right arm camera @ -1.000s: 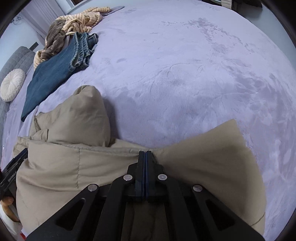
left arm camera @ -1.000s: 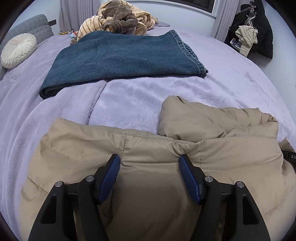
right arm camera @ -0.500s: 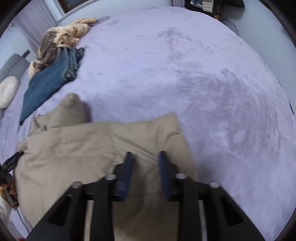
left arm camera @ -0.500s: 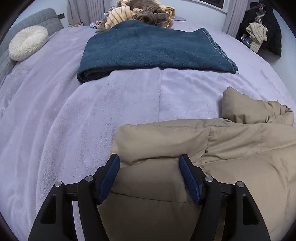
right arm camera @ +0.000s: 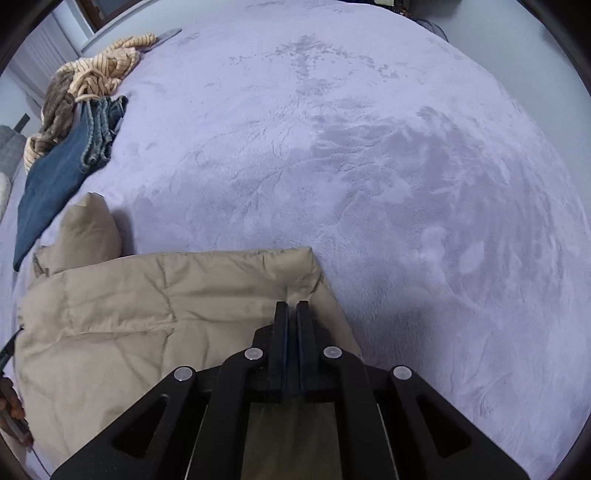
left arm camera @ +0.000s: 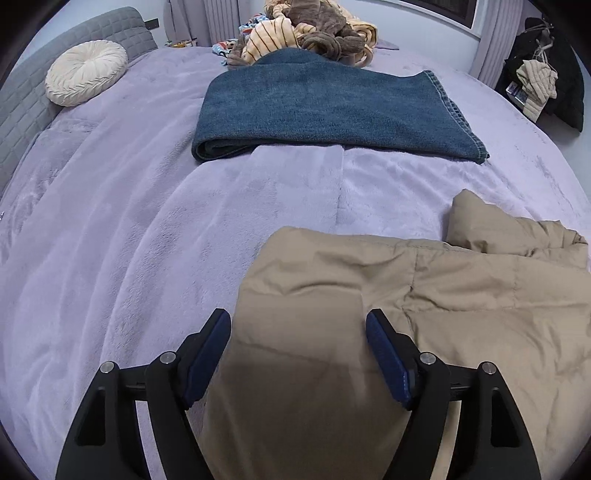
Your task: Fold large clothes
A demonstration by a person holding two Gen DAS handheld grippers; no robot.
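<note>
A tan puffer jacket lies folded on the lavender bed; it also shows in the right wrist view. My left gripper is open, its blue pads apart over the jacket's left edge, holding nothing. My right gripper has its jaws together over the jacket's right corner; I cannot tell whether any fabric is pinched between them. A puffed sleeve or collar sticks up at the jacket's far side.
Folded blue jeans lie beyond the jacket, with a pile of striped and brown clothes behind them. A round cream cushion rests by the grey headboard. Dark coats hang at the far right. The lavender blanket stretches to the right.
My right gripper opened half a second ago and has closed again at the jacket's right corner. My left gripper stayed open and shifted toward the jacket's left edge.
</note>
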